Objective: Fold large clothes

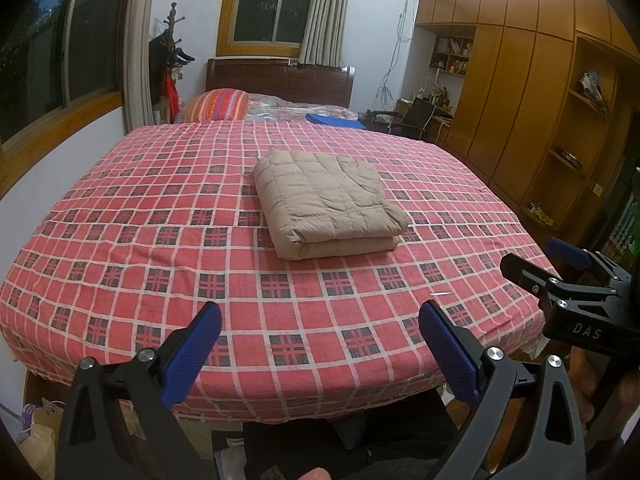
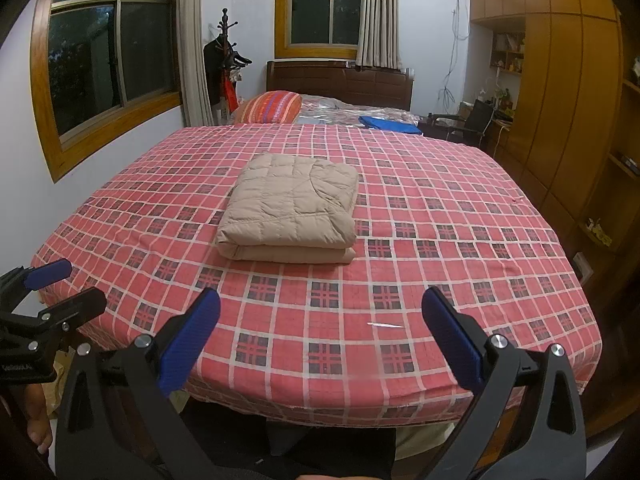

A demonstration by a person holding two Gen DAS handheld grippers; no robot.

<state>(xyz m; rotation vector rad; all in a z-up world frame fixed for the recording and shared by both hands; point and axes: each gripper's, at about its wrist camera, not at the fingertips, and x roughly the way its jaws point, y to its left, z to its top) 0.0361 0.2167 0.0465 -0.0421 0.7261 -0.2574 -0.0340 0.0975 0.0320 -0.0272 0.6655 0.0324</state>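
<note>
Folded beige quilted jacket [image 1: 326, 204] on the bed [image 1: 120, 264].
Left gripper [image 1: 320, 356] and right gripper [image 2: 320, 344] gape empty at lower frame.

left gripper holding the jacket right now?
No. The left gripper is open and empty above the bed's near edge; the folded jacket lies apart, mid-bed.

My left gripper [image 2: 24, 280] is cut off at the right-wrist frame edge, jaws' gap unreadable. Shelf items [image 1: 454, 56] too small to identify. Folded jacket [image 1: 326, 200] hides its own inner layers. Bed's underside [image 2: 328, 440] dark.
</note>
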